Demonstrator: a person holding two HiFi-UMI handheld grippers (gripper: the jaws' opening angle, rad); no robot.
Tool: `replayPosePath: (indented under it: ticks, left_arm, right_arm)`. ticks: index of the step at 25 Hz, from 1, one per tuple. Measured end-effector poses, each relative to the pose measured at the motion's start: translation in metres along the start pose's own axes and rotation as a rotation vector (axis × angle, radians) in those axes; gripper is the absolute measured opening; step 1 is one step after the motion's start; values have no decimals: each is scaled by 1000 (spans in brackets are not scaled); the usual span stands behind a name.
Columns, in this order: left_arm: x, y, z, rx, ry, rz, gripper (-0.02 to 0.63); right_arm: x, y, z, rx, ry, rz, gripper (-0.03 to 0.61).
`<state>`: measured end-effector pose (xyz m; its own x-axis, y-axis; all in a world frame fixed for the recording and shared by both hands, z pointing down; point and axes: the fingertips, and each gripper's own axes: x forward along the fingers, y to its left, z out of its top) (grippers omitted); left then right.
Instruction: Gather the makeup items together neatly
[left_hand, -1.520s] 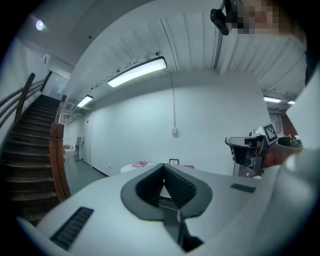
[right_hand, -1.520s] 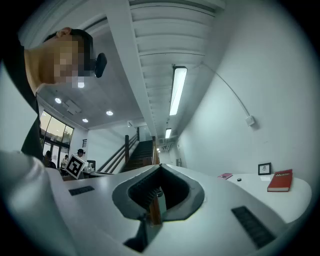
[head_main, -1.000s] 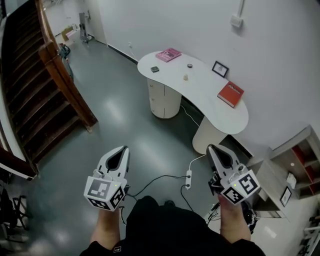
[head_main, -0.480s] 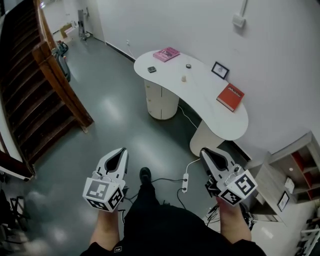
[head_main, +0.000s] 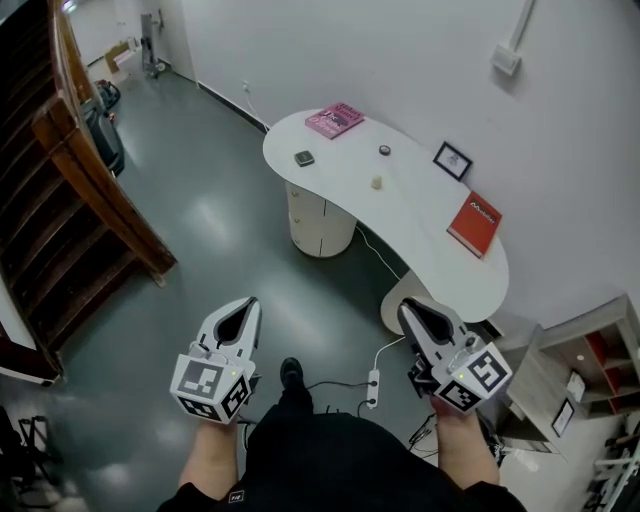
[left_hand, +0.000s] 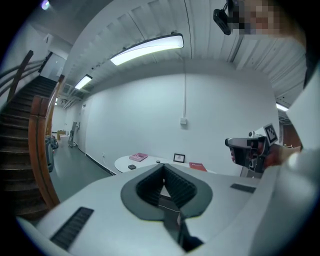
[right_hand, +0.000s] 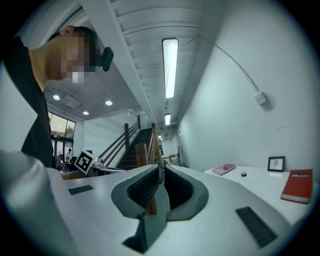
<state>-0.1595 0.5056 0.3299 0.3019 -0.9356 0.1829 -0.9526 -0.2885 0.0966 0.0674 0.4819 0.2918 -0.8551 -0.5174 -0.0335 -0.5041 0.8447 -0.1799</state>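
Note:
A white curved table (head_main: 430, 215) stands ahead by the wall. On it lie a small dark square compact (head_main: 304, 158), a tiny dark round pot (head_main: 384, 150) and a small cream item (head_main: 377, 183). My left gripper (head_main: 240, 310) and right gripper (head_main: 412, 312) hang over the grey floor, well short of the table, both shut with nothing between their jaws. In the left gripper view the table (left_hand: 150, 161) shows far off past the closed jaws. In the right gripper view the tabletop (right_hand: 265, 182) lies to the right, with the round pot (right_hand: 243, 174) on it.
A pink book (head_main: 334, 119), a red book (head_main: 474, 224) and a small picture frame (head_main: 452, 160) also lie on the table. A wooden staircase (head_main: 60, 200) rises at the left. A power strip and cables (head_main: 373, 385) lie on the floor. Shelving (head_main: 590, 380) stands at the right.
The view has shifted forward, so the table sits slightly nearer and lower in frame. Both grippers keep their place before me, still shut. A foot now shows between them.

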Motion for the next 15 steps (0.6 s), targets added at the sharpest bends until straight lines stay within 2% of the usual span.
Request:
replayPosePath:
  ticks: [8,15]
  left_arm:
    - [77,91,35,29,16,-73,8]
    - [120,136,46,41,24,-113,8]
  right_arm:
    - [123,-38,16,20,-18,-15,38]
    - [180,-67,14,32,-10,-39,38]
